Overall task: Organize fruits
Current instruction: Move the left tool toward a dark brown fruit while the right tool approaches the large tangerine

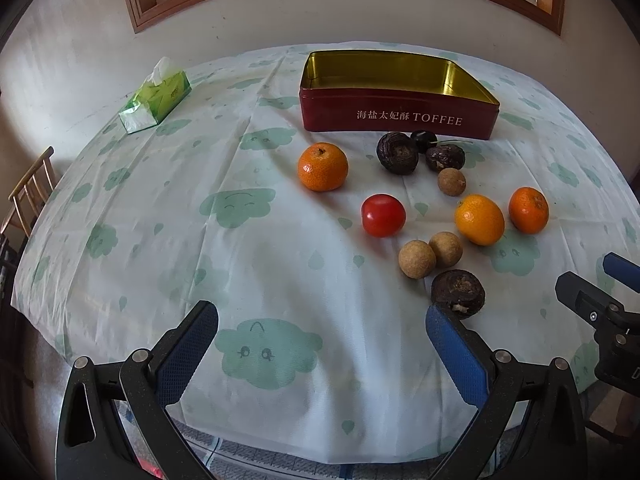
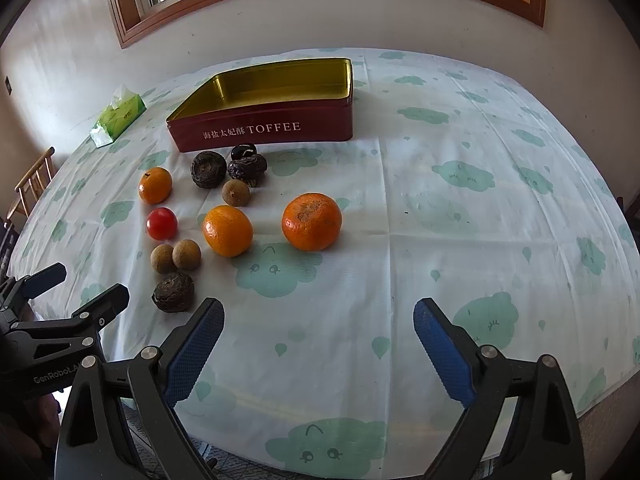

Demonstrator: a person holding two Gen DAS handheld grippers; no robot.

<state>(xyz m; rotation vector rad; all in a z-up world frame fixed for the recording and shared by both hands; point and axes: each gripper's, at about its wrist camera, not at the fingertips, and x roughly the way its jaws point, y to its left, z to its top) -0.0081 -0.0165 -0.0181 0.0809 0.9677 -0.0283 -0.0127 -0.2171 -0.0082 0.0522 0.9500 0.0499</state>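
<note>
Fruits lay loose on the table by the empty tin.

The left gripper (image 1: 322, 332) and the right gripper (image 2: 319, 326) were both wide open and held nothing. Three oranges (image 2: 311, 221), a red tomato (image 1: 383, 215) and small brown fruits (image 1: 417, 259) sat on the cloth (image 1: 200, 208), just in front of the red toffee tin (image 1: 400, 114).

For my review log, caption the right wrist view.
Open right gripper above a table with loose fruit before an empty toffee tin.

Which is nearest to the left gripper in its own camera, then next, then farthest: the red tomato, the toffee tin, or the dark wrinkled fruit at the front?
1. Dark wrinkled fruit, by the right fingertip.
2. Red tomato, mid-table.
3. Toffee tin, at the back.
</note>
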